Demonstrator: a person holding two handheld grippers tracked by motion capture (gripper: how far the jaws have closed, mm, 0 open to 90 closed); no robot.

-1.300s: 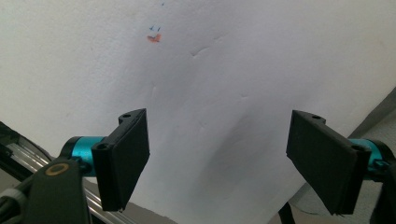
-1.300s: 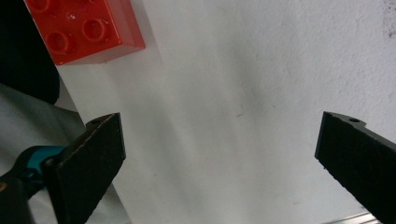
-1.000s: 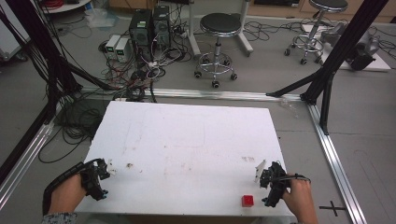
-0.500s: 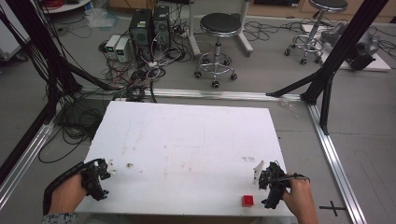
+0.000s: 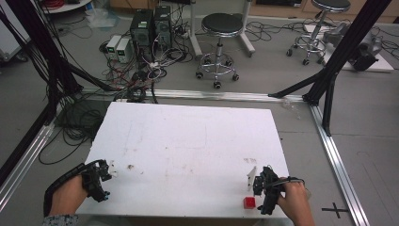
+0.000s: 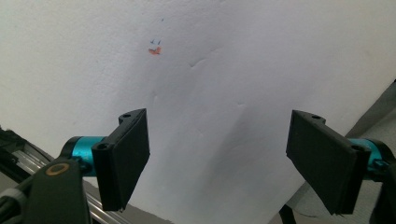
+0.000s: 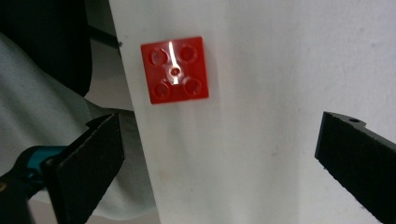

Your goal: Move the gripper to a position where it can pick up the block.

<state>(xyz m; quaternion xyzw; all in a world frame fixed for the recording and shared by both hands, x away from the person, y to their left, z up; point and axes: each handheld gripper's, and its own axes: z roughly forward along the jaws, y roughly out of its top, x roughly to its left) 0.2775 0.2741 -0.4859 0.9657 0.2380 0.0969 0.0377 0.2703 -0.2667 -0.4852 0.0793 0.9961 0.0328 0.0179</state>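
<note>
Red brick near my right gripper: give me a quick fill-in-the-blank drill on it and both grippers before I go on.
1. The red brick has ____ studs on top.
2. The brick lies near the table's ____ edge, beside the right gripper.
3. The left gripper has its jaws ____, with nothing between them.
4. The right gripper's jaws are ____.

Missing words: four; near; open; open

No readable text, brand or number anywhere; a black cross mark (image 5: 334, 207) stands on the floor (image 5: 371, 122).
</note>
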